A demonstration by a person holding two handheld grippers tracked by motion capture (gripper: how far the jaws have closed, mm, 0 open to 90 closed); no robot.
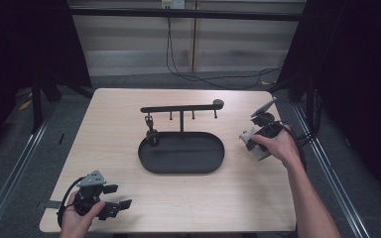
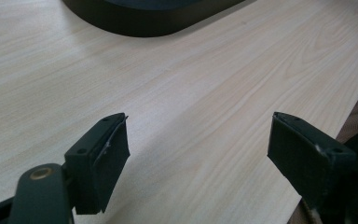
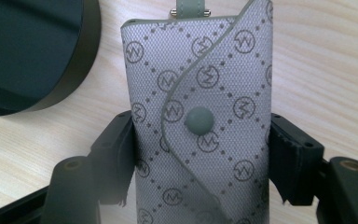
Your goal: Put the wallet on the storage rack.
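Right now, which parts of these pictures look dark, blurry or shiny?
High view: dark surroundings, evenly lit table. Left gripper view: sharp wood grain, with the tray edge soft. Right gripper view: patterned pouch crisp, jaws' near ends blurred, no glare.

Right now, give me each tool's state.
Left tool: open, empty, over the table.
Right tool: shut on the grey key pouch.

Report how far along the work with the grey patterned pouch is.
Done: the right gripper is shut on the grey monogram-patterned snap pouch, off the light wooden table. In hand: carrying it beside the black oval tray with hook rail. Left: hanging or placing it there, probably. The left gripper rests open.
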